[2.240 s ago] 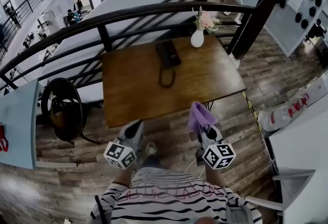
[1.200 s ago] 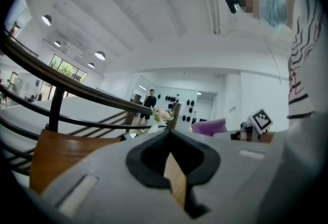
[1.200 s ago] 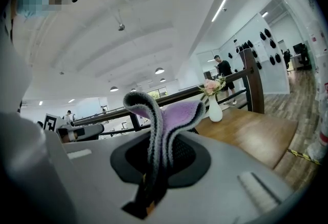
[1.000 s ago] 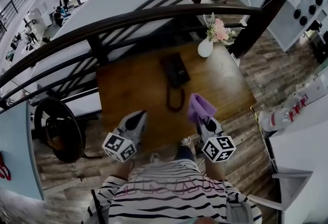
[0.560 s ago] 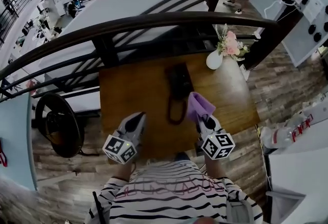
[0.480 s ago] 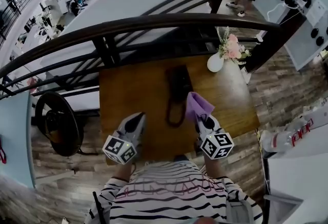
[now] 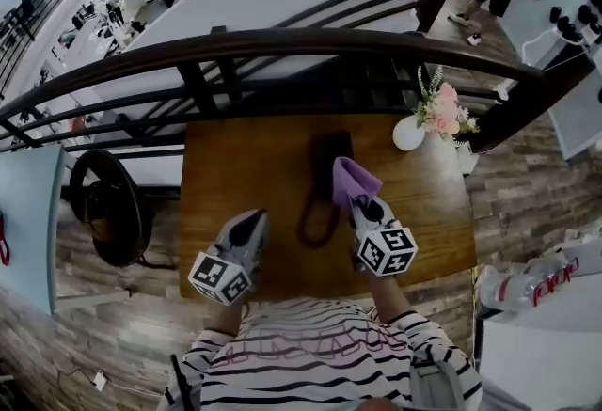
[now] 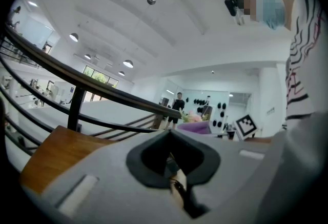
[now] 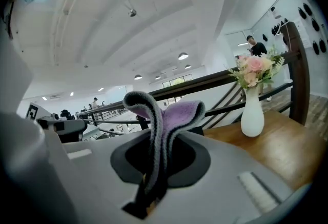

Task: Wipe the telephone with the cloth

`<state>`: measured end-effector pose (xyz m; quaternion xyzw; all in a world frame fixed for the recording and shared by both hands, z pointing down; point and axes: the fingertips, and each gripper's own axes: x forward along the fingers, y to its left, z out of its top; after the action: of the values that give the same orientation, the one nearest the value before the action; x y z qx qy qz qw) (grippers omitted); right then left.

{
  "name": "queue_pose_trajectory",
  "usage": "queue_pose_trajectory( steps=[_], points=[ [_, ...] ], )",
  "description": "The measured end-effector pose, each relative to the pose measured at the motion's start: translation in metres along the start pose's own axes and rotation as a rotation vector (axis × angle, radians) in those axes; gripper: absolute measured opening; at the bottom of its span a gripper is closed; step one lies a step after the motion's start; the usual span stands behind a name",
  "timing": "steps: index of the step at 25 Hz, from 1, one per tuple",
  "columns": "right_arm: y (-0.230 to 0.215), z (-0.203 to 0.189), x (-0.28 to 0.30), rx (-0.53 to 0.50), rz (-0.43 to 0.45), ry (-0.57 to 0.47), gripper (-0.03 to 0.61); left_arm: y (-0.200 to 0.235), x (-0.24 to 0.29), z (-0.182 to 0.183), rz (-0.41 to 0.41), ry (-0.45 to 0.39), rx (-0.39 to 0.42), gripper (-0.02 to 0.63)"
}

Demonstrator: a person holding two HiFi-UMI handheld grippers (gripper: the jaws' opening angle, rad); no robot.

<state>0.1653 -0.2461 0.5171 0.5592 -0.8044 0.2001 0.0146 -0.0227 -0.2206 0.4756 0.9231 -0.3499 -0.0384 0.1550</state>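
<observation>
My right gripper [image 7: 358, 205] has come forward over the table [image 7: 216, 174], pinching the cloth [image 7: 348, 180]. The telephone [image 7: 327, 146] lies just ahead at centre frame, its long axis pointing away from me. My left gripper [image 7: 250, 223], pressed together and empty, sits farther off at lower left.

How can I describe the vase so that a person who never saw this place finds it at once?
Look at the wooden table beside the dark railing. The vase stands at its far right corner, to the right of the black telephone. It is the only white thing on the table, and it holds pink flowers.
</observation>
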Motion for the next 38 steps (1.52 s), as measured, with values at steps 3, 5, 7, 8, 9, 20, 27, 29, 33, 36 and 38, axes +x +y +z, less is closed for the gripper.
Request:
queue_pose_trajectory(
  steps=[3,5,7,8,9,20,27,29,33,36,38],
  points=[
    [-0.015,-0.002,0.026,-0.007,0.027,0.021,0.034,0.002,0.006,-0.005,0.042,0.004,-0.007,0.002],
    [-0.021,-0.006,0.045,-0.020,0.049,0.043,0.034,0.006,0.006,-0.008,0.078,0.005,-0.013,0.002],
    [-0.022,-0.010,0.064,-0.033,0.074,0.069,0.034,0.011,0.002,-0.011,0.112,0.009,-0.017,0.002],
    [-0.022,-0.013,0.074,-0.032,0.088,0.081,0.034,0.013,0.000,-0.012,0.128,0.012,-0.019,0.002],
    [-0.023,-0.015,0.085,-0.028,0.102,0.091,0.034,0.015,-0.001,-0.013,0.143,0.015,-0.021,0.002],
    [-0.036,-0.052,0.174,0.060,0.188,0.244,0.034,0.031,-0.006,-0.036,0.261,0.036,-0.058,0.002],
    [-0.066,-0.058,0.183,0.042,0.127,0.272,0.034,0.027,0.005,-0.038,0.249,0.022,-0.067,0.002],
    [-0.077,-0.058,0.180,0.038,0.101,0.281,0.034,0.024,0.008,-0.038,0.237,0.020,-0.066,0.002],
    [-0.107,-0.059,0.171,0.041,0.043,0.290,0.034,0.018,0.017,-0.039,0.217,0.015,-0.066,0.002],
    [-0.131,-0.058,0.161,0.048,-0.003,0.291,0.034,0.012,0.023,-0.038,0.201,0.009,-0.063,0.002],
    [-0.146,-0.057,0.154,0.048,-0.036,0.290,0.035,0.009,0.025,-0.037,0.192,0.009,-0.063,0.002]
  ],
)
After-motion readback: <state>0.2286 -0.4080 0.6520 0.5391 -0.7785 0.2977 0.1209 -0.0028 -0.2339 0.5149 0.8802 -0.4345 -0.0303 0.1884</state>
